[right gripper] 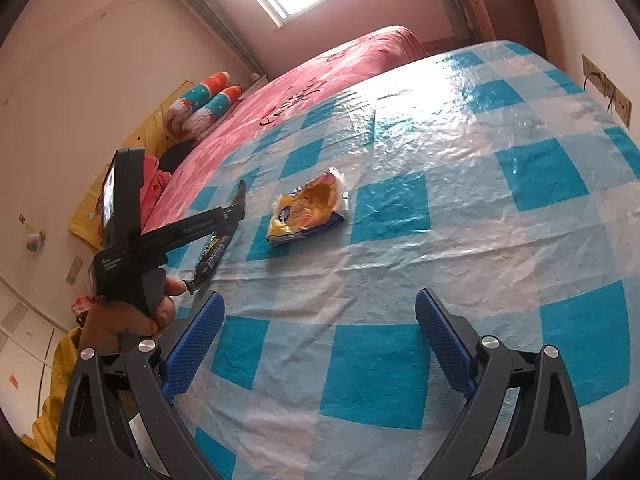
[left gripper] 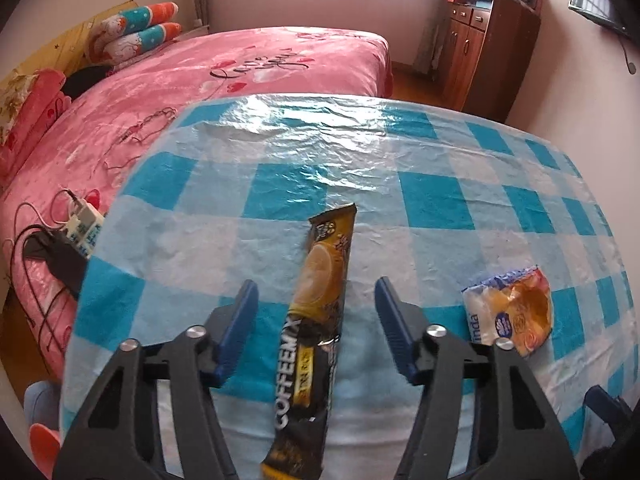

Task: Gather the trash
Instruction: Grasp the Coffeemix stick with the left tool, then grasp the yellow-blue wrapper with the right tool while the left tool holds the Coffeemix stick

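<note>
black plastic left gripper point(left gripper: 316, 312) and right gripper point(right gripper: 320, 330), ribbed blue pads (silver screws at pivots); yellow sleeve point(right gripper: 66, 356).

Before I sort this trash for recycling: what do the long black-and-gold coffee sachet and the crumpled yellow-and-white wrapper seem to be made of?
Long black-and-gold coffee sachet: probably laminated plastic or foil film; it looks glossy and printed, with a crimped end seal.
Crumpled yellow-and-white wrapper: probably thin soft plastic film; it is slightly shiny, torn open and creased. Whether either has a foil lining cannot be told.

coffee sachet point(left gripper: 316, 320) bottom end cut off, slipper point(left gripper: 42, 428) partly cropped
</note>
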Motion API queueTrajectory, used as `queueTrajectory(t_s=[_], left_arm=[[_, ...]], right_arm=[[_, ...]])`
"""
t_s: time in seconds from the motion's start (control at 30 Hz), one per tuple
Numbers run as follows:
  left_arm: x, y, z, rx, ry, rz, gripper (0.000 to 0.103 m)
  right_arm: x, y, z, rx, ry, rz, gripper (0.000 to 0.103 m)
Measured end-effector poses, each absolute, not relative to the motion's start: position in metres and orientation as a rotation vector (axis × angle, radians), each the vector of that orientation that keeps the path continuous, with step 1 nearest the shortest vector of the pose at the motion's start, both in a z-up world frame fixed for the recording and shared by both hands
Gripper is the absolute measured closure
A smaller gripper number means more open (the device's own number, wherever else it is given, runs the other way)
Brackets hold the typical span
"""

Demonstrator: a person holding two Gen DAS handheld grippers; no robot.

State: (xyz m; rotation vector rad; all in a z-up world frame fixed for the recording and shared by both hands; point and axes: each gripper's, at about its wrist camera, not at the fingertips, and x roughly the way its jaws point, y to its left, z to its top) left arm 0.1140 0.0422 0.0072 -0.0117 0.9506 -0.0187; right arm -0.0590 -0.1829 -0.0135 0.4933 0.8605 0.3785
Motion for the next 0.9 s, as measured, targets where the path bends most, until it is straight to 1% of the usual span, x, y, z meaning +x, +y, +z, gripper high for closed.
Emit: queueTrajectory(t_s=[0.1,0.13,0.17,0.5,0.73,0.9], left_arm=[[0.114,0.041,0.006,-0.004,0.928,-0.013,0.055],[0.114,0.04,0.007,-0.008,0.927,-0.011,0.064],[0.114,0.039,0.007,-0.013,0.926,-0.015,0.071],[0.098,-0.008,0.008,0.028,0.919,-0.217,0.074],[0.052,-0.052,0.009,0.071,0.926,-0.41,0.074],[0.023,-0.063,0.008,0.049,0.939,-0.49,0.074]], right_arm=[[-0.06,-0.183,-0.013,0.493,0.861,0.383,0.008],[-0.06,-0.184,-0.013,0.494,0.86,0.384,0.008],[-0.06,-0.183,-0.013,0.494,0.859,0.384,0.008],[-0.061,-0.196,-0.007,0.512,0.829,0.346,0.008],[-0.063,-0.215,-0.003,0.498,0.813,0.286,0.008],[-0.06,-0.224,0.0,0.41,0.813,0.195,0.008]])
